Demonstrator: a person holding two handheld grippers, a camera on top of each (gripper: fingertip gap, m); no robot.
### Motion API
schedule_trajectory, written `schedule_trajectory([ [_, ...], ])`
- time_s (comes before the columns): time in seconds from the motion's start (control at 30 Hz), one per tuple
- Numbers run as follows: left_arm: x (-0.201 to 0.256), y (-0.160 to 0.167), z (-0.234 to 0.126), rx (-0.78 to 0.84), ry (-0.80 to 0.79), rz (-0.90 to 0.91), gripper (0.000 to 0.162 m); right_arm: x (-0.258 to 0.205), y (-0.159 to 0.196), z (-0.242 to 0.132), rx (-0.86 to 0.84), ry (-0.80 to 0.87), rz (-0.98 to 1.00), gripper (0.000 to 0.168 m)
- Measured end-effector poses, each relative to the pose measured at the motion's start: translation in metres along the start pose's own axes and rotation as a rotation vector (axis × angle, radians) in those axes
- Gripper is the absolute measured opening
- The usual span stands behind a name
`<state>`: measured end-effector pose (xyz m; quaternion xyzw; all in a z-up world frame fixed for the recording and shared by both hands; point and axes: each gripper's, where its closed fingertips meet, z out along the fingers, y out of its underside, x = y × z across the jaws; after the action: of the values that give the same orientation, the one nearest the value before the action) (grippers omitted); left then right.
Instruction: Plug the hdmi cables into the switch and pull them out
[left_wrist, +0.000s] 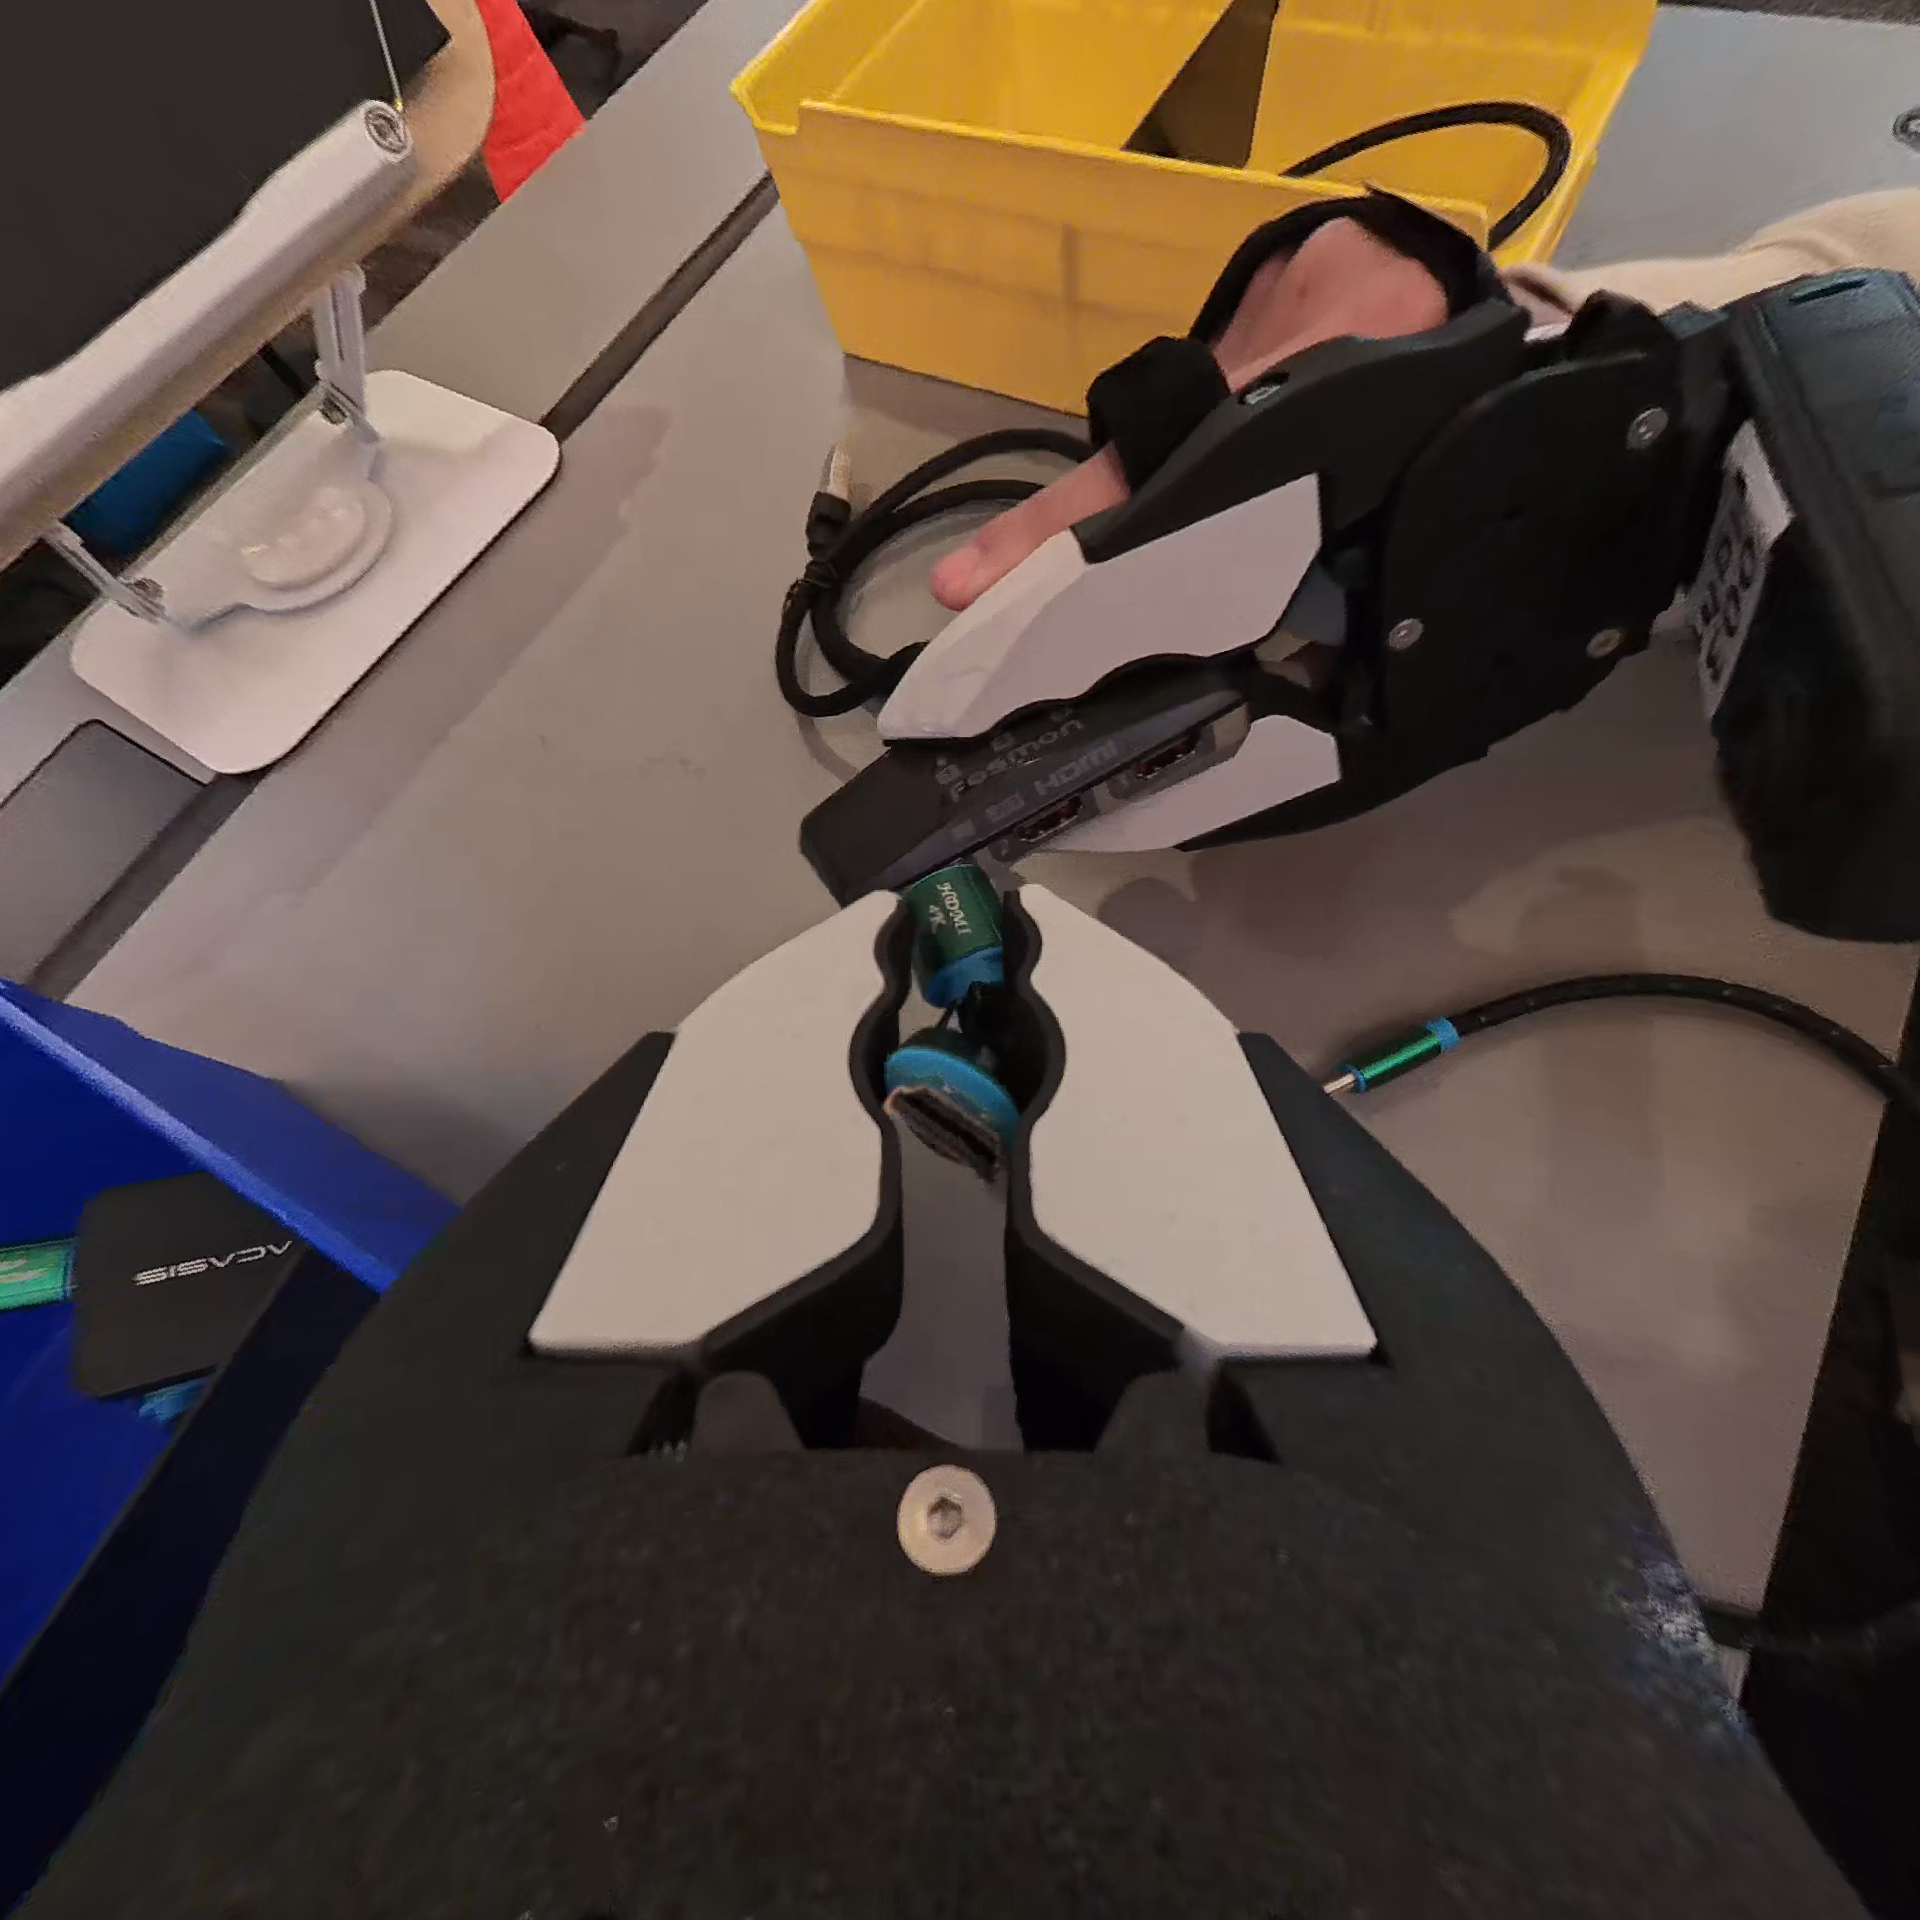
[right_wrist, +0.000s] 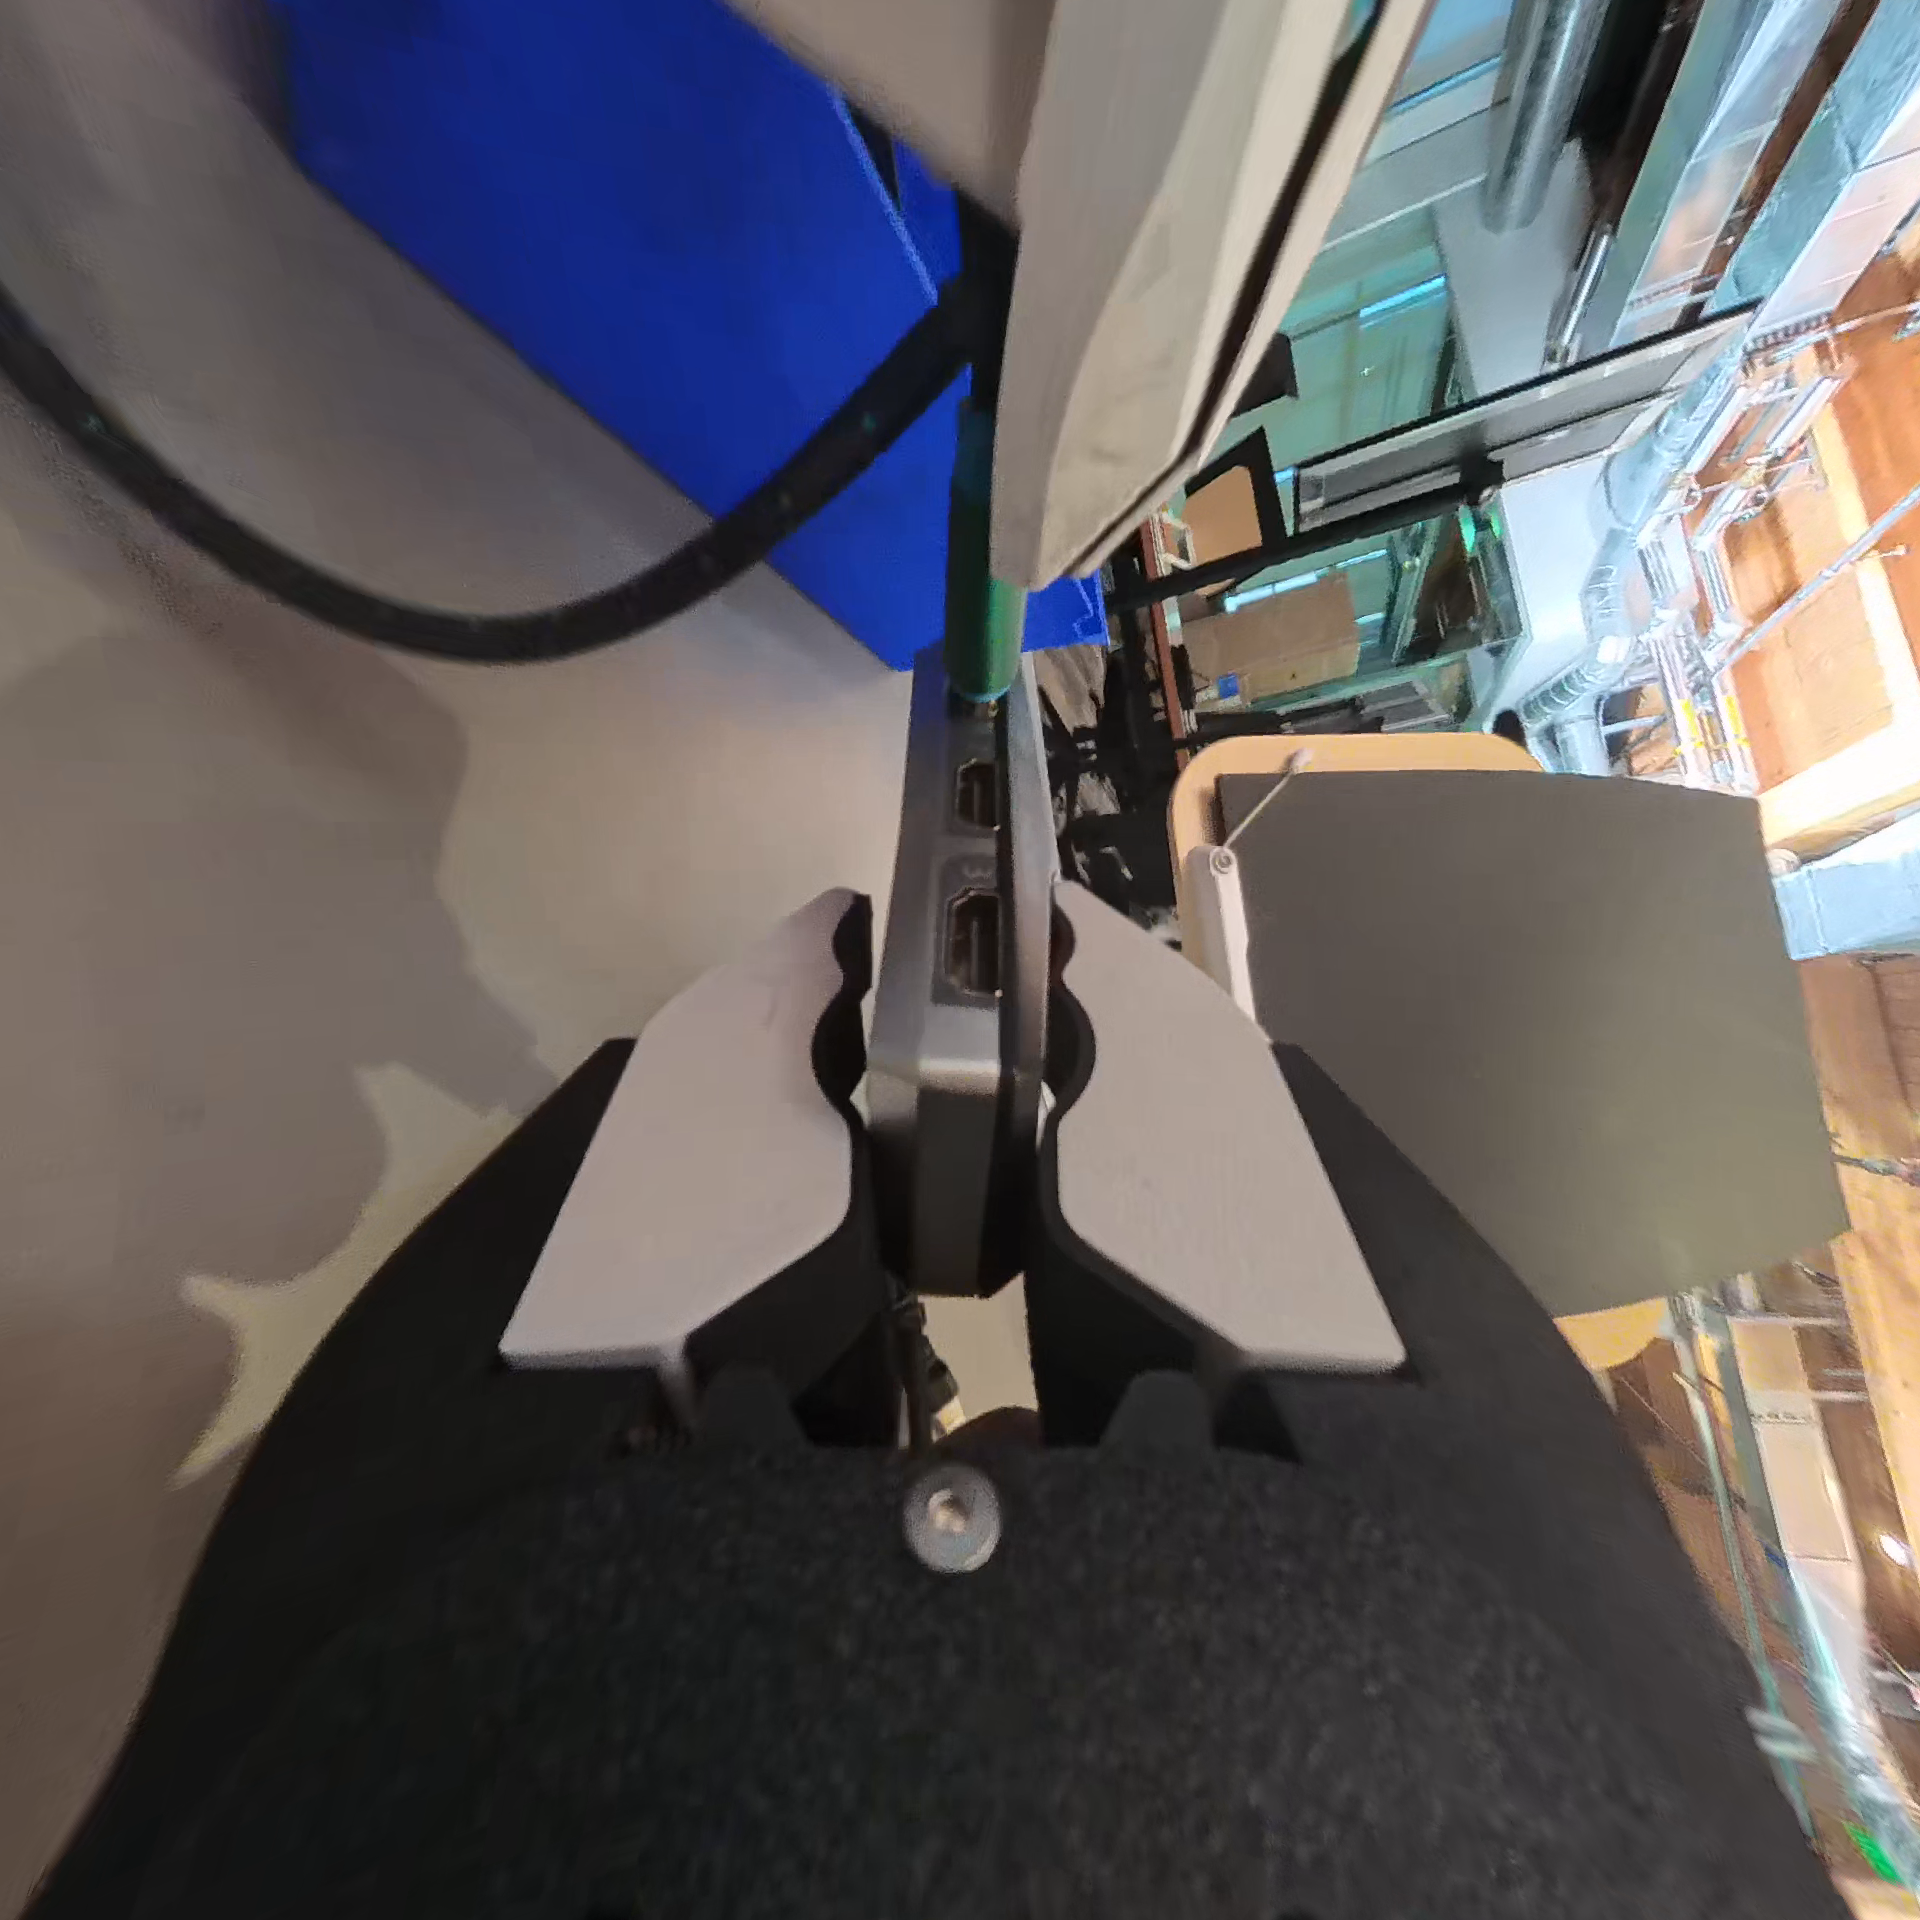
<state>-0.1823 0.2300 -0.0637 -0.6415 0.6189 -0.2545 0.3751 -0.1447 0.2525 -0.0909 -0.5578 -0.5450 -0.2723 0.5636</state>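
**While the switch is braced, a plug meets its end port**

Because the left gripper (left_wrist: 951, 914) has its fingers closed on the green HDMI plug (left_wrist: 951, 920), the plug sits at the switch (left_wrist: 997, 800), whose far end the right gripper (right_wrist: 961, 925) clamps above the worktop (left_wrist: 499, 831), steadying it for insertion or withdrawal.

You have a yellow bin (left_wrist: 1039, 218) at the table's (left_wrist: 520, 831) far edge, a blue bin (left_wrist: 156, 1195) holding a black box (left_wrist: 177, 1288) at its left edge, and a white stand (left_wrist: 312, 561) far left.
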Motion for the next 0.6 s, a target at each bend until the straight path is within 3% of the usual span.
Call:
schedule_trajectory([
  [0.23,-0.013,0.029,0.012,-0.161,-0.093,0.038,0.056,-0.003,0.005,0.002,-0.028,-0.004,-0.022,0.031],
  [0.4,-0.007,0.023,0.016,-0.086,0.023,-0.078,0.042,-0.003,-0.001,-0.002,0.005,0.014,-0.010,0.030],
  [0.5,0.003,0.022,0.020,-0.043,0.128,-0.169,0.024,-0.006,0.004,-0.002,0.001,-0.018,0.019,0.031],
  [0.6,0.000,0.019,0.024,-0.027,0.103,-0.203,0.023,-0.009,0.012,0.000,-0.018,-0.097,0.083,0.033],
])
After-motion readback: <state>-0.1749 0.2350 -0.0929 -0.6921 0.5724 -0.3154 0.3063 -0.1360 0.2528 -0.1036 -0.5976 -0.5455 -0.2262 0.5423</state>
